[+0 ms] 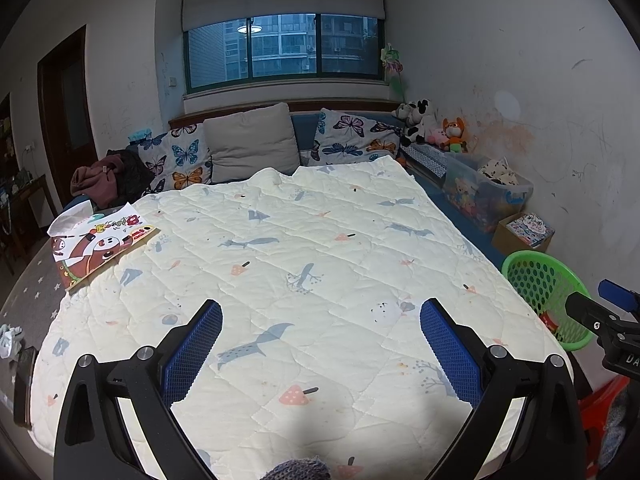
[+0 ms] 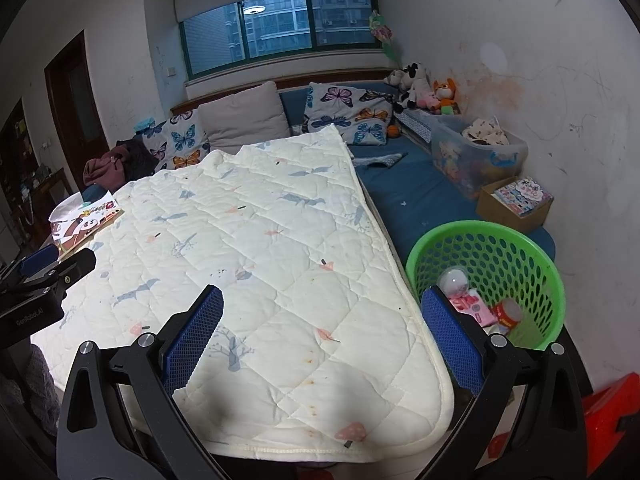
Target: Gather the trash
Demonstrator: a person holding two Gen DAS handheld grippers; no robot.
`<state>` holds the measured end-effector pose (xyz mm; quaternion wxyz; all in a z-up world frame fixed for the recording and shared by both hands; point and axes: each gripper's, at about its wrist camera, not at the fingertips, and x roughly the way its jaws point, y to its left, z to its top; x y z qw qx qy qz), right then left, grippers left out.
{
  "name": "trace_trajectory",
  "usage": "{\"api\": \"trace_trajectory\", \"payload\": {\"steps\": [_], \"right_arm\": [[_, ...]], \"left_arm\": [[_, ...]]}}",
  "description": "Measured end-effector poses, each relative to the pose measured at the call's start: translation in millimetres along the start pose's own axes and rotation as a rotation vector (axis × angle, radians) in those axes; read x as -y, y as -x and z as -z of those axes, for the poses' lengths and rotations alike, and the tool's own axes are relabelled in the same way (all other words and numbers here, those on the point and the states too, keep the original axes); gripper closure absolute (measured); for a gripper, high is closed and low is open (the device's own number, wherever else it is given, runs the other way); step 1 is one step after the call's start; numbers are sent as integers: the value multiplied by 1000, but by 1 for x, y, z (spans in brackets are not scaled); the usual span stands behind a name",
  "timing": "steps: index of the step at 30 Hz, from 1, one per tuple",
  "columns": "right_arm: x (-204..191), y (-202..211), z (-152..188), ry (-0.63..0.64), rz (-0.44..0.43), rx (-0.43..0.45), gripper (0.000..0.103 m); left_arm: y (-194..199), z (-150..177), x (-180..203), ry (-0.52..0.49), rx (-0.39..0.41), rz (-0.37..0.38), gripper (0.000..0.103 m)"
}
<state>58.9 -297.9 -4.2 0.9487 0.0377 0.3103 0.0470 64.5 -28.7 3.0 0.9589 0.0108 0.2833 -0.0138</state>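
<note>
- Across the bed, a cream quilt point(image 1: 304, 264) printed with whales and mushrooms covers most of both views; its near stretch looks bare of litter.
- Beside the bed's right edge stands the green basket point(image 2: 516, 248), mouth up, already holding a white ball point(image 2: 452, 280), a pink packet point(image 2: 474, 307) and a red-and-white wrapper point(image 2: 507, 314), so collecting seems well along, perhaps in its last sweep.
- At the quilt's far left corner lies a cartoon-printed sheet point(image 1: 100, 242) on a flat board, long axis running from the near-left edge toward the pillows; whether it counts as trash I cannot tell.
- On the floor left of the bed sits a small crumpled pale wad point(image 1: 10, 338), a likely remaining piece.
- Left gripper point(image 1: 320, 344) hovers over the quilt with its blue pads wide apart, gripping nothing.
- Right gripper point(image 2: 322, 336) is likewise spread wide and empty, near the basket.
- Next move, as I judge it: carry the left gripper out to the wad, close on it, then bring it across to the basket.
</note>
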Motion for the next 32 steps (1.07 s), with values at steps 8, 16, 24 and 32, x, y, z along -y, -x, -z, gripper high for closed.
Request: {"api": "trace_trajectory", "payload": {"steps": [8,16,24,32], "right_arm": [[0,0,0,1,0,2,4],[0,0,0,2,-2,3,5],[-1,1,-1,1,0,5,5],[0,1,-1,0,-2,5,5]], "left_arm": [[0,0,0,-1,1,1,7],[0,2,2,-2,5,-6,7],[1,1,3,-1,6,6,7],[-1,-2,2,9,-2,2,7]]}}
